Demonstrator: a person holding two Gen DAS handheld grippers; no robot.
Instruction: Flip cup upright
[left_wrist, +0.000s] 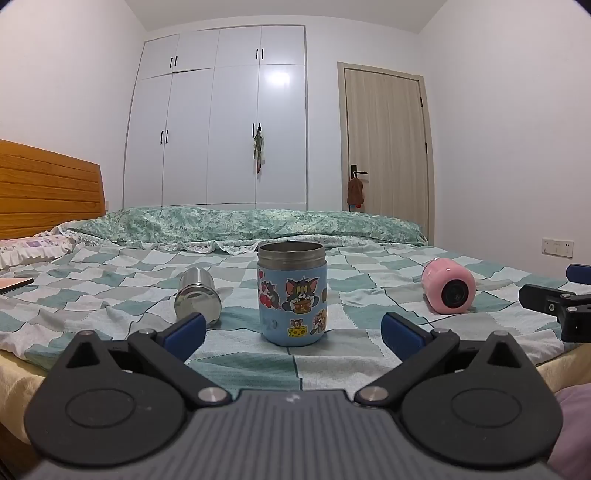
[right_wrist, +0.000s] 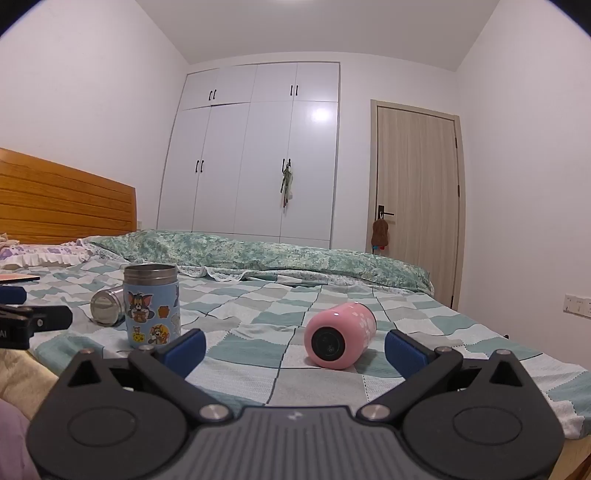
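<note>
A blue cartoon-sticker cup stands upright on the checked bedspread, straight ahead of my open, empty left gripper. A steel cup lies on its side to its left. A pink cup lies on its side to the right. In the right wrist view the pink cup lies just ahead of my open, empty right gripper, its dark base facing me. The blue cup and steel cup show at the left. Each gripper shows at the edge of the other's view.
The bed has a rolled green quilt along its far side and a wooden headboard with pillows at the left. A flat book lies at the left. A wardrobe and door stand behind.
</note>
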